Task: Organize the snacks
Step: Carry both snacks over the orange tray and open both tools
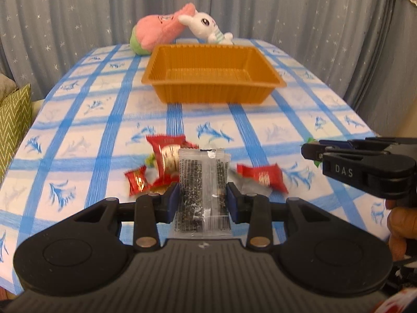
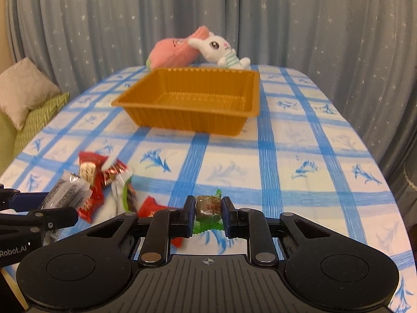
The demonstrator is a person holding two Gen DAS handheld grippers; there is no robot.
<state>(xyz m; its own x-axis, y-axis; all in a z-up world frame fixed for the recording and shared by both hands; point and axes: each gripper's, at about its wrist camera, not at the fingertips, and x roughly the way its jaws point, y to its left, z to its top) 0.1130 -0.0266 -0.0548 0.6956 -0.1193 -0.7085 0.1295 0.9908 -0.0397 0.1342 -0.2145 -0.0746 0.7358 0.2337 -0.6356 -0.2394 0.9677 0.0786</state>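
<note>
My left gripper (image 1: 203, 199) is shut on a clear packet of dark seeds (image 1: 202, 182) and holds it above a pile of red-wrapped snacks (image 1: 166, 156). My right gripper (image 2: 208, 212) is shut on a green-wrapped brown candy (image 2: 208, 206), just above the tablecloth. An empty orange tray (image 1: 212, 92) stands farther back on the table; it also shows in the right wrist view (image 2: 192, 118). The right gripper (image 1: 365, 161) shows at the right of the left wrist view. The left gripper with its packet (image 2: 65, 193) shows at the left of the right wrist view, beside the red snacks (image 2: 99, 180).
A blue-checked tablecloth (image 2: 299, 156) covers the table. A pink plush (image 1: 159, 28) and a white rabbit plush (image 1: 208, 26) lie behind the tray, before a grey starred curtain. Green and beige cushions (image 2: 26, 96) sit off the table's left edge.
</note>
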